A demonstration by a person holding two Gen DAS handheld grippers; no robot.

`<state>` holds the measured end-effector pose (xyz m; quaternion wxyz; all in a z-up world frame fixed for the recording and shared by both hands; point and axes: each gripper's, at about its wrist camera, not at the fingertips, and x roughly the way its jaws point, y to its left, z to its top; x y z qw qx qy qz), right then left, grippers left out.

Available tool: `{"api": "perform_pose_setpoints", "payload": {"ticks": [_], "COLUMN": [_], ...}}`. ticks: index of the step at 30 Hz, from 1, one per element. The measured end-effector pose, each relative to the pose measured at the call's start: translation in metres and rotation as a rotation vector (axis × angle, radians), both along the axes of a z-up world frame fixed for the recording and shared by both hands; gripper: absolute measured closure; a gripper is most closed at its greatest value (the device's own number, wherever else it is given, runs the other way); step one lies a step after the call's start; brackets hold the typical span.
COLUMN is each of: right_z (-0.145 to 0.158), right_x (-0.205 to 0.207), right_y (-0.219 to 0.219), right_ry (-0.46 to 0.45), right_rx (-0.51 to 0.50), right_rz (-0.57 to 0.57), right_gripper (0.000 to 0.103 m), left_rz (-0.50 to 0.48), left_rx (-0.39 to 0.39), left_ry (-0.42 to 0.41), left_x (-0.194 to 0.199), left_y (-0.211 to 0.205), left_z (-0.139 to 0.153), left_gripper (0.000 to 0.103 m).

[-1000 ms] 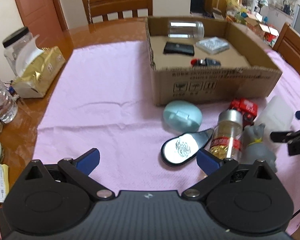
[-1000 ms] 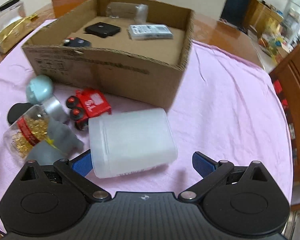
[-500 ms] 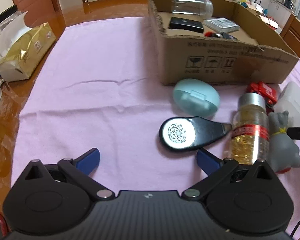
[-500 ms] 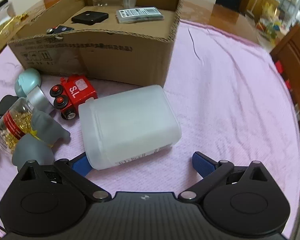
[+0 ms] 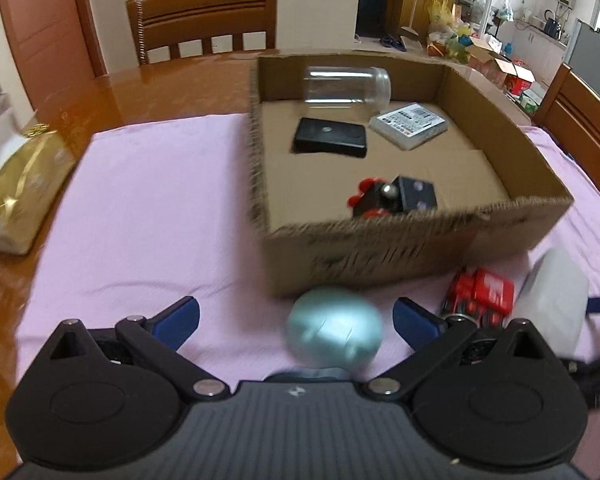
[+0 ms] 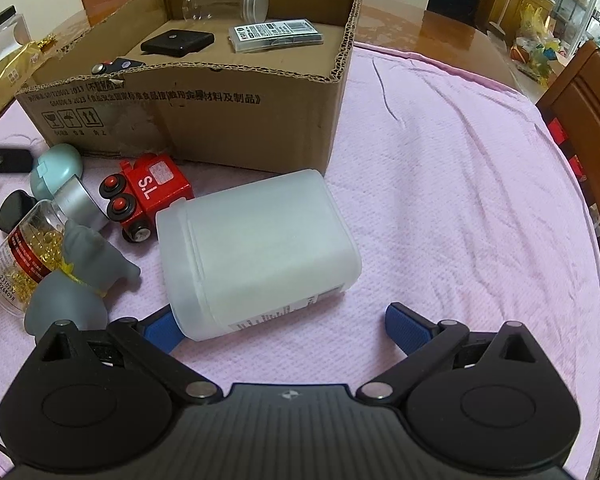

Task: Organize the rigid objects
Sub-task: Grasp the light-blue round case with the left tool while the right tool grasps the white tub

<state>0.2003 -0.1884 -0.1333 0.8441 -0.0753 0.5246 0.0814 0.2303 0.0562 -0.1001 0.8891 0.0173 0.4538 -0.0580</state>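
Observation:
An open cardboard box (image 5: 512, 152) (image 6: 236, 120) holds a clear jar (image 5: 346, 85), a black case (image 5: 330, 137), a white packet (image 5: 409, 124) and a black toy car (image 5: 392, 198). On the pink cloth before it lie a teal egg-shaped case (image 5: 334, 330) (image 6: 56, 168), a red toy train (image 6: 148, 194) (image 5: 480, 294), a white plastic container (image 6: 256, 252), a bottle of gold capsules (image 6: 24, 256) and a grey figurine (image 6: 80, 280). My left gripper (image 5: 296, 314) is open, with the teal case between its fingers. My right gripper (image 6: 284, 322) is open around the white container's near end.
A gold tissue pack (image 5: 20, 196) lies at the left on the wooden table (image 5: 140, 92). Wooden chairs (image 5: 204, 20) stand at the far side and the right (image 6: 588, 112). A black mirror (image 6: 14, 210) lies left of the capsule bottle.
My left gripper has moved forward and tilted up; the teal case now sits between its fingers and the black mirror is out of its view. My right gripper has edged closer to the white container.

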Motion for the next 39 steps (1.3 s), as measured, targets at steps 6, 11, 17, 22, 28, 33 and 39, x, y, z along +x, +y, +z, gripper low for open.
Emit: {"api": "perform_pose_setpoints", "payload": {"ticks": [6, 11, 17, 22, 28, 33, 39], "right_z": [0.001, 0.002, 0.001, 0.001, 0.000, 0.000, 0.001], "right_x": [-0.001, -0.002, 0.000, 0.001, 0.010, 0.020, 0.025], "right_y": [-0.001, -0.001, 0.000, 0.000, 0.001, 0.005, 0.009], "right_ry": [-0.004, -0.005, 0.002, -0.006, 0.007, 0.024, 0.032], "right_rx": [0.000, 0.000, -0.003, -0.002, -0.004, -0.011, -0.013], "right_rz": [0.001, 0.003, 0.010, 0.043, 0.123, 0.197, 0.235], "right_gripper": [0.000, 0.000, 0.000, 0.000, 0.000, 0.000, 0.000], "left_rz": [0.032, 0.024, 0.059, 0.055, 0.076, 0.119, 0.161], "left_rx": [0.008, 0.035, 0.040, 0.055, 0.028, 0.020, 0.028], "left_ry": [0.056, 0.088, 0.101, 0.092, 0.097, 0.103, 0.083], "left_x": [0.015, 0.000, -0.018, -0.016, -0.008, -0.004, -0.006], "left_y": [-0.007, 0.001, 0.023, 0.017, -0.001, -0.005, -0.005], "left_z": [-0.026, -0.035, -0.035, -0.033, -0.032, -0.032, -0.026], "left_gripper": [0.001, 0.000, 0.000, 0.002, 0.007, 0.007, 0.032]}}
